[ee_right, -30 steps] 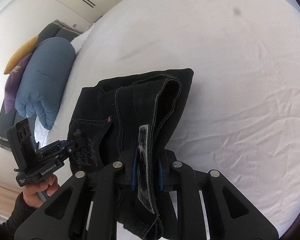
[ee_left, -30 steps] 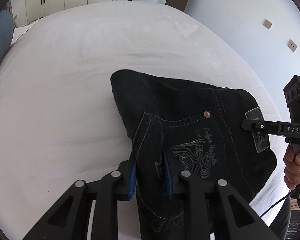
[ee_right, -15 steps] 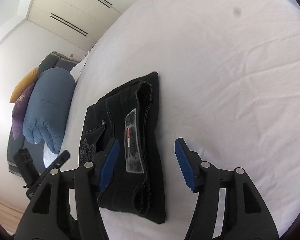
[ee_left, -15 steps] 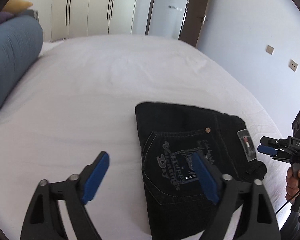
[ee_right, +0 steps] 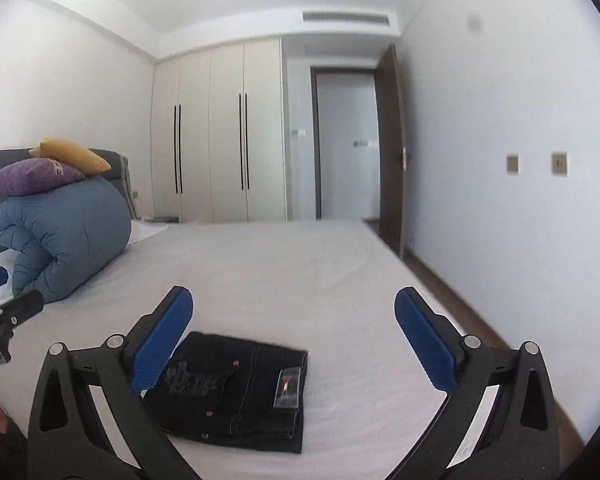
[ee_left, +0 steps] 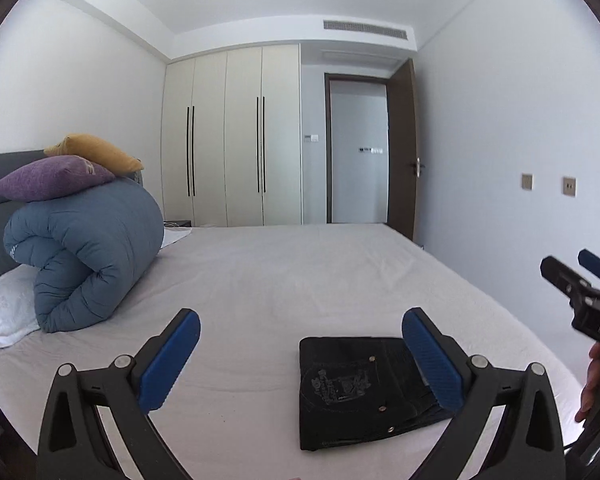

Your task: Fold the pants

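Lying folded on bed (ee_right: 300, 264) — pants (ee_right: 236, 392); both grippers (ee_left: 300, 356) (ee_right: 292, 340) wide, empty.

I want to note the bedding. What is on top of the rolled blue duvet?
A purple cushion lies on the rolled blue duvet, with a yellow cushion on it. How far the yellow one reaches behind is hidden.

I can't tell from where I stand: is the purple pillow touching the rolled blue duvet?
Touching. In the left wrist view, the purple pillow rests directly on top of the rolled blue duvet, with no gap visible between them.
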`<action>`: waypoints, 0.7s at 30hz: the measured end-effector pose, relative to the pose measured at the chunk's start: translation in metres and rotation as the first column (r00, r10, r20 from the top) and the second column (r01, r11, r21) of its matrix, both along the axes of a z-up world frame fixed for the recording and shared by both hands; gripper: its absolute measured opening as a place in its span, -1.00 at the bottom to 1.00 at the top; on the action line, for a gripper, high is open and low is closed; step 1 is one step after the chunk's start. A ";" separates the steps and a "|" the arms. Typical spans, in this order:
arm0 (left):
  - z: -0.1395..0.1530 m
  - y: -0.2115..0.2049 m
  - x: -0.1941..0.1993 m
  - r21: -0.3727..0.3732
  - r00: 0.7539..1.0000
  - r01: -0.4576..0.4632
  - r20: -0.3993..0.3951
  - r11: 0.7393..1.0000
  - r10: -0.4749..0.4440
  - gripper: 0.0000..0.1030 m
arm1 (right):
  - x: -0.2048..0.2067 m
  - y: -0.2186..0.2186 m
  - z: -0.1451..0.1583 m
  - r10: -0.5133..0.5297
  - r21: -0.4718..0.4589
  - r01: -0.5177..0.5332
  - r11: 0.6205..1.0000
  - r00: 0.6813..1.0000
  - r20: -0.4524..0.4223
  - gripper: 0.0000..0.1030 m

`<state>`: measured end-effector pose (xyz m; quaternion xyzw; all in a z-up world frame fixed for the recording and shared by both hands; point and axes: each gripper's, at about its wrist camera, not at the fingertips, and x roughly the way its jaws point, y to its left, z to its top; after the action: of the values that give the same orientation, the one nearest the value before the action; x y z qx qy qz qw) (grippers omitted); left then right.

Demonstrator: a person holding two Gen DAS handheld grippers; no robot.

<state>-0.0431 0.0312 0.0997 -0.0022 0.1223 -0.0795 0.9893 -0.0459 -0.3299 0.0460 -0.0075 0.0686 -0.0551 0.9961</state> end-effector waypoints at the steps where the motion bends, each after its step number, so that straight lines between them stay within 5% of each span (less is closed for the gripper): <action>1: 0.011 0.004 -0.007 -0.013 1.000 0.012 -0.004 1.000 -0.012 1.00 | -0.010 0.003 0.008 0.012 -0.012 -0.012 1.000 1.000 0.008 1.00; 3: 0.024 0.004 -0.014 0.012 1.000 0.020 -0.019 1.000 -0.020 1.00 | -0.024 0.012 0.023 0.025 -0.020 -0.025 0.999 1.000 -0.011 1.00; 7: 0.040 -0.011 -0.026 0.223 1.000 0.018 -0.020 0.975 -0.014 1.00 | -0.049 0.025 0.037 0.001 -0.018 -0.002 1.000 0.998 -0.068 1.00; 9: 0.048 -0.012 -0.030 0.271 0.999 -0.002 -0.033 0.963 0.012 1.00 | -0.069 0.029 0.045 0.038 0.003 -0.038 0.999 0.995 -0.090 1.00; 16: 0.027 -0.005 0.001 0.071 0.951 0.018 -0.308 0.997 0.005 1.00 | -0.084 0.027 0.054 0.045 0.154 -0.007 0.988 0.969 -0.243 1.00; 21: 0.009 -0.013 0.004 0.067 0.927 0.026 -0.374 0.997 0.001 1.00 | -0.075 0.024 0.040 0.018 0.156 0.032 0.987 0.950 -0.313 1.00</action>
<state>-0.0388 0.0182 0.1084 0.0184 0.3112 -0.0795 0.9468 -0.1211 -0.3062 0.0857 0.0634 0.2300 -0.0511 0.9698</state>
